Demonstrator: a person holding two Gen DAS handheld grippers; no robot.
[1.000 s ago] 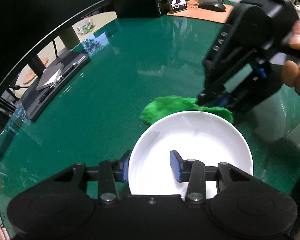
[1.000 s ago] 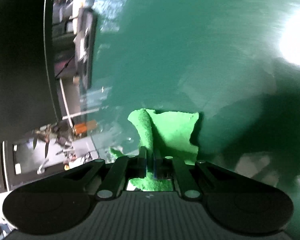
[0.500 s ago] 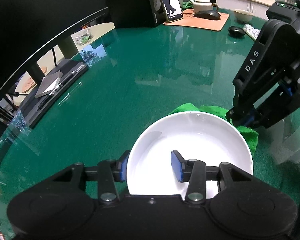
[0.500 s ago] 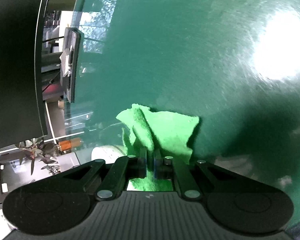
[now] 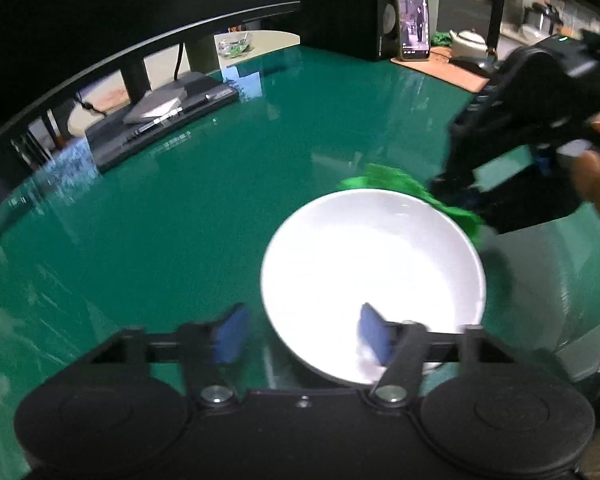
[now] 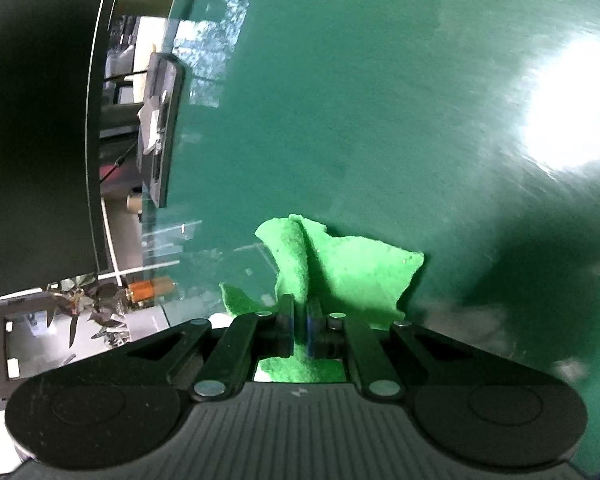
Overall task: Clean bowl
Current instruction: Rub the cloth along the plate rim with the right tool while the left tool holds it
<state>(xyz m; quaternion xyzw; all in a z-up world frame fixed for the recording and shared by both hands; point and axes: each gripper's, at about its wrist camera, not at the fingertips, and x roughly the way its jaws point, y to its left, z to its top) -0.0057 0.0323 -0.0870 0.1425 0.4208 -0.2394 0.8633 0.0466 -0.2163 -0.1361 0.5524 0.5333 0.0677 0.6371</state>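
Bowl (image 5: pixel 374 280) sits white and upright on the green table (image 5: pixel 220 208), near the left gripper (image 5: pixel 300 338) and a little to its right. That gripper's blue pads straddle the bowl's near-left rim, one pad (image 5: pixel 374 338) inside over the white and the other outside over the table. Its jaws opened a little further in the last second and now stand at a middling width; the picture is blurred there, and I cannot see either pad pressing on the rim, so the bowl seems not gripped

Cloth (image 5: pixel 420 196), bright green, lies crumpled just behind the bowl's far-right rim, partly hidden by it. The right gripper (image 6: pixel 299 330) comes in from the right, held by a hand (image 5: pixel 598 184), and its jaws are pinched tight on a fold of the cloth; from its own camera the rest of the cloth fans out ahead, a corner standing up off the table. A sliver of the bowl shows white just left of its fingers

Far left at the table's edge lies a dark flat tray (image 5: pixel 160 120). Far back, a phone (image 5: pixel 415 22) stands lit against a black speaker (image 5: pixel 340 4), with a teapot (image 5: pixel 470 40) to its right
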